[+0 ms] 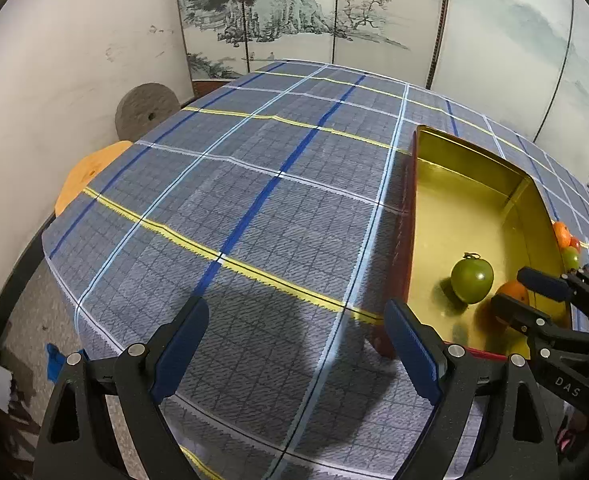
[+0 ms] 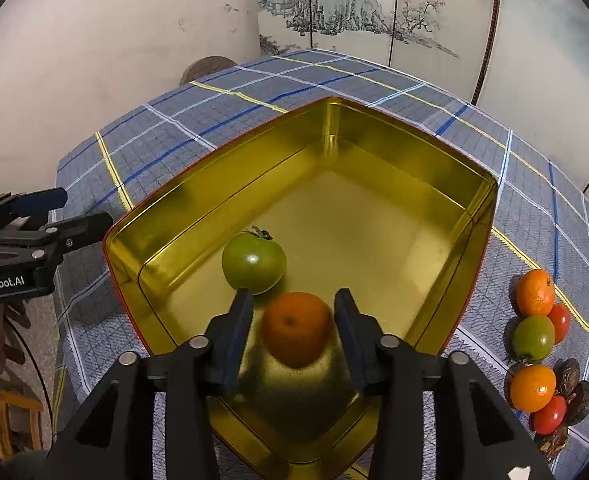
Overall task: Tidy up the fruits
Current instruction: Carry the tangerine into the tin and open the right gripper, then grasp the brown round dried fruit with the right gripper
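A gold tin (image 2: 490, 200) with red outer walls stands on the checked cloth. Inside it lie a green tomato (image 2: 253, 264) and a tangerine (image 2: 296, 328). My right gripper (image 2: 292, 296) reaches down into the tin with the tangerine between its fingers. A thin gap shows on each side of the fruit, so the pads do not press on it. The left wrist view shows the same tin (image 1: 418, 200), green tomato (image 1: 471, 282), tangerine (image 1: 512, 289) and right gripper (image 1: 519, 293). My left gripper (image 1: 296, 310) hangs wide open over bare cloth, left of the tin, with nothing in it.
Right of the tin lies a row of fruit: two tangerines (image 2: 535, 292) (image 2: 532, 387), a green tomato (image 2: 533, 338), two red tomatoes (image 2: 560, 320) (image 2: 550, 414) and dark dried pieces (image 2: 574, 384). A millstone (image 1: 146, 112) and an orange stool (image 1: 90, 176) stand beyond the table's left edge.
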{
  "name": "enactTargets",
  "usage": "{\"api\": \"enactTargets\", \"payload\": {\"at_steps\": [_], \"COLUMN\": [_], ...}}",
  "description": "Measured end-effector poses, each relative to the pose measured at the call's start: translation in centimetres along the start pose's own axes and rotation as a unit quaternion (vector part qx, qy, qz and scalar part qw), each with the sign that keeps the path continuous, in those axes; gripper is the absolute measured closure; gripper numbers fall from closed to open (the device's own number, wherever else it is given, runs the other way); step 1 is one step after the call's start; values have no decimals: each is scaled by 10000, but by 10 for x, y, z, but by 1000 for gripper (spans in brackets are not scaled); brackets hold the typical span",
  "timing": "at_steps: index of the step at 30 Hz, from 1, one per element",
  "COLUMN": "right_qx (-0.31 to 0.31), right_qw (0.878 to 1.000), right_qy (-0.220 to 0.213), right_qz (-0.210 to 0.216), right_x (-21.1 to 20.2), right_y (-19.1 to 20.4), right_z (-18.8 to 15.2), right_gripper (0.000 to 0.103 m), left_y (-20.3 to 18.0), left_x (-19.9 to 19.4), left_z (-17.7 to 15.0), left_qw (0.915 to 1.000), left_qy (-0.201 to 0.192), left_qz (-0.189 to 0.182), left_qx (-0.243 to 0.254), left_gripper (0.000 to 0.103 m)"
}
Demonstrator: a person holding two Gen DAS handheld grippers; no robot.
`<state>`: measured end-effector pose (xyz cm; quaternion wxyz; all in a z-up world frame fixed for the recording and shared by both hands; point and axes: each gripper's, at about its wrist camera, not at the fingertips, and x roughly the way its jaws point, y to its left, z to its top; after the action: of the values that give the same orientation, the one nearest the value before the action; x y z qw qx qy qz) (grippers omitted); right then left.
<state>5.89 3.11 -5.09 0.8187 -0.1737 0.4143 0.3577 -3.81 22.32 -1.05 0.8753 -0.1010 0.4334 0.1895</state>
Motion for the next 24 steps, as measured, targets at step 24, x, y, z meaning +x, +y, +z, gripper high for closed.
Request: {"api": "enactTargets", "payload": {"at_steps": [24], "right_qx": [901], "right_qw": [9931], "right_qy": [-611], "right_qz": [-442], "right_x": [-90], "right_y": [-67], "right_z": [-42], "right_gripper": [54], "left_y": [-59], "left_x": [-33], "left_z": [9], "left_qw": [9964], "left_qy": [-363], "left_qz": [-499], "left_qx": [578], "left_gripper": [14]}}
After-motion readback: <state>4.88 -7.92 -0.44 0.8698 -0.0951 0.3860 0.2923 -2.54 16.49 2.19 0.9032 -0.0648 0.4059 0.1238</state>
